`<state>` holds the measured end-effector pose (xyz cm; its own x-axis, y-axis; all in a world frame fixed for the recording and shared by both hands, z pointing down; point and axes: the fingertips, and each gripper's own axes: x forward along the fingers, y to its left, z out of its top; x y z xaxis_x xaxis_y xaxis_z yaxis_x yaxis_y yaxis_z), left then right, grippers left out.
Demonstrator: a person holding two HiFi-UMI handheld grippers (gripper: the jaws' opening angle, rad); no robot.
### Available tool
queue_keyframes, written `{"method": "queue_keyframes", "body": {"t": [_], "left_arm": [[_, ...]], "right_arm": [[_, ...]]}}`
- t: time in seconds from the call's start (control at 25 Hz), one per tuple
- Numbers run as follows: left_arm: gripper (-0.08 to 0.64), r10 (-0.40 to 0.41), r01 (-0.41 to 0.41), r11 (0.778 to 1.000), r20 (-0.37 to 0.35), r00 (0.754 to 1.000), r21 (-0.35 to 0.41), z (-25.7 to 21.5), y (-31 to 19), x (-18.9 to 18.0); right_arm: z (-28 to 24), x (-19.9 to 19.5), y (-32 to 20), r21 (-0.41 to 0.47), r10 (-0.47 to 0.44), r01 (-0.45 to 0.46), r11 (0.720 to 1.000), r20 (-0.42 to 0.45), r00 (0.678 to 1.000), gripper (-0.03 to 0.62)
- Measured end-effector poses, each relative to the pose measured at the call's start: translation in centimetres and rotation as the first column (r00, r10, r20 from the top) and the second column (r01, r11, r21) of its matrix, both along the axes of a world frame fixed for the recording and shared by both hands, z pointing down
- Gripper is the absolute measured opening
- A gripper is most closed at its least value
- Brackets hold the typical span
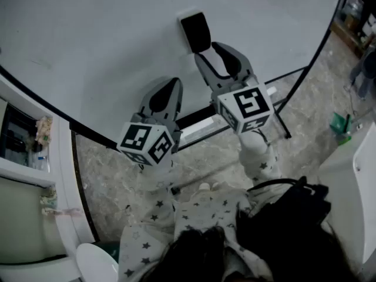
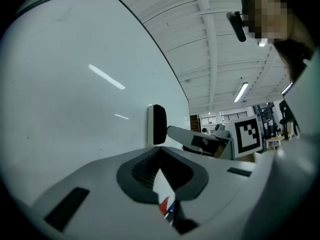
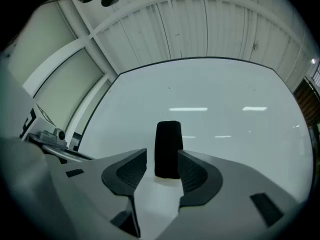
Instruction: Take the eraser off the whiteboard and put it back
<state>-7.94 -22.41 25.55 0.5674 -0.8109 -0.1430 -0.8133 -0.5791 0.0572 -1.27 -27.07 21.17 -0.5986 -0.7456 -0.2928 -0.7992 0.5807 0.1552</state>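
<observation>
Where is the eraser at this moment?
In the head view the eraser sits on the whiteboard at upper centre, just ahead of the open jaws of the right gripper, not yet gripped.

The left gripper (image 1: 174,82) has its jaws closed together and points forward, slightly raised. The right gripper (image 1: 210,50) has its jaws apart, pads pressing on nothing, and reaches further ahead than the left. The left forearm (image 1: 157,181) and right forearm (image 1: 258,154) are extended side by side.
</observation>
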Motion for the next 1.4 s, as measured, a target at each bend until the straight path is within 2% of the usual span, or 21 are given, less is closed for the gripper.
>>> {"method": "queue_keyframes", "body": {"t": [0.12, 0.28, 1.0, 1.4], "left_arm": [[0.0, 0.004, -0.004, 1.0, 0.012, 1.0, 0.01, -0.7, -0.5, -0.3], [0.0, 0.018, -0.018, 1.0, 0.018, 1.0, 0.005, -1.2, -1.8, -1.4], [0.0, 0.076, -0.076, 0.997, 0.027, 0.997, 0.018, -2.5, -2.9, 0.0], [0.0, 0.068, -0.069, 0.998, 0.024, 0.997, 0.011, -2.3, -3.0, -0.3]], "right_arm": [[-1.0, -0.4, -1.0, 0.011, 0.02, -0.02, 1.0, -0.006, 1.0, 0.239], [-1.9, -1.7, -3.0, 0.019, 0.062, -0.062, 0.998, -0.019, 0.998, 0.275], [-3.0, -2.0, -5.0, 0.057, 0.161, -0.159, 0.986, -0.05, 0.986, 0.278], [-3.2, -1.5, -4.9, 0.024, 0.166, -0.166, 0.986, 0.006, 0.986, 0.259]]}}
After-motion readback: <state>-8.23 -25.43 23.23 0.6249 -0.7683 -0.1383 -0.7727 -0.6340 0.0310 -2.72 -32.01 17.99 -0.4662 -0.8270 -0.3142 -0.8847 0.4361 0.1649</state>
